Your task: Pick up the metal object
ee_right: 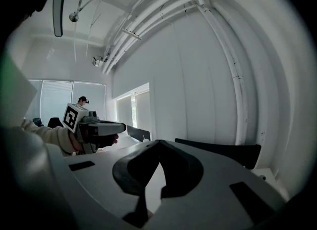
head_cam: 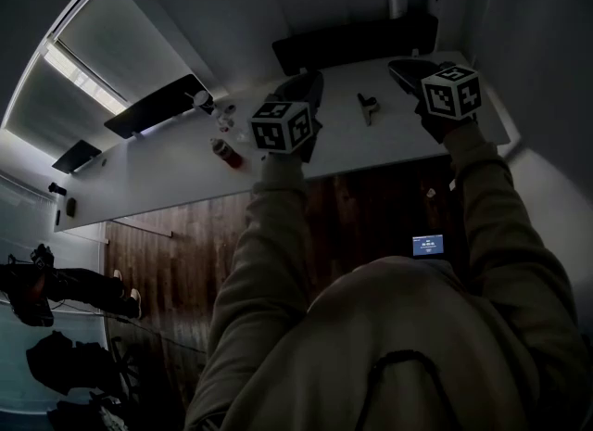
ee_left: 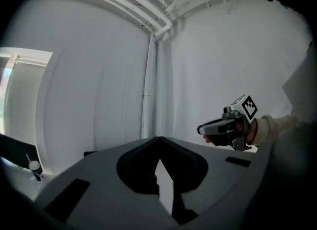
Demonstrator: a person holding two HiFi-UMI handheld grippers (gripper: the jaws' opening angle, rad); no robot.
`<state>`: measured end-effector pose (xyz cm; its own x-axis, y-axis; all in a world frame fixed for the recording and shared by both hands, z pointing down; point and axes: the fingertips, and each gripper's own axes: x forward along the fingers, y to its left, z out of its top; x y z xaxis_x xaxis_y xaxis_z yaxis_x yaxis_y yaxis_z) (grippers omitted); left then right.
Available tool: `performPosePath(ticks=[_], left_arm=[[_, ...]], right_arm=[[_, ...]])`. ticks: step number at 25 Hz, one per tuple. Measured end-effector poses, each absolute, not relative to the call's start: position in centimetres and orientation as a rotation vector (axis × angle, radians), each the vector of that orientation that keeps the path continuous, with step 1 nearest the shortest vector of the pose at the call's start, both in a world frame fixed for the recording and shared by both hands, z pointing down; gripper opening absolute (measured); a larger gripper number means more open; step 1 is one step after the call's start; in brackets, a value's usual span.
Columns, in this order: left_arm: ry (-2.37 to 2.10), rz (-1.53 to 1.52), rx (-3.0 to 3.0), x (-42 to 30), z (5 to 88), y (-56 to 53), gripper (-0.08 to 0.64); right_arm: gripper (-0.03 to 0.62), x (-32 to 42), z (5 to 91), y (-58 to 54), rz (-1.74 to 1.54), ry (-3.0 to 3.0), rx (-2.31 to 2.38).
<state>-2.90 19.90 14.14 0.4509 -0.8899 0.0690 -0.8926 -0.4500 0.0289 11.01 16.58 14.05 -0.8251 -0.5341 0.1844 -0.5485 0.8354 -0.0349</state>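
The metal object (head_cam: 368,106), small and grey, lies on the white table (head_cam: 176,174) between my two grippers. The left gripper (head_cam: 306,82) hovers just left of it and the right gripper (head_cam: 400,69) just right of it, both over the table and apart from the object. In the left gripper view the left gripper (ee_left: 158,139) has its jaw tips touching with nothing between them, and the right gripper (ee_left: 225,127) shows beyond. In the right gripper view the right gripper (ee_right: 158,142) is likewise shut and empty. The object is hidden in both gripper views.
A red can (head_cam: 227,153) and small bottles (head_cam: 222,121) stand on the table left of the left gripper. Black chairs (head_cam: 352,40) line the far side. A white wall with pipes (ee_left: 148,75) rises behind. A person (head_cam: 37,283) is at the far left on the wooden floor.
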Motion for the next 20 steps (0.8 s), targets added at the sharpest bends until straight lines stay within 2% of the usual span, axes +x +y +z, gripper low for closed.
performPosePath(ticks=[11,16,20], left_arm=[[-1.578,-0.033,2.562,0.5,16.6,17.8,0.005],[-1.637,0.129,2.512,0.0,18.5,16.9,0.005],[-1.607,0.126,2.510,-0.8,19.2,15.9,0.005]], right_arm=[[0.020,14.2,15.9,15.8,0.149,-2.828,0.769],[0.020,16.0,15.5,15.2,0.170,-2.849,0.792],[0.020,16.6,15.1,14.2,0.164,-2.855,0.776]])
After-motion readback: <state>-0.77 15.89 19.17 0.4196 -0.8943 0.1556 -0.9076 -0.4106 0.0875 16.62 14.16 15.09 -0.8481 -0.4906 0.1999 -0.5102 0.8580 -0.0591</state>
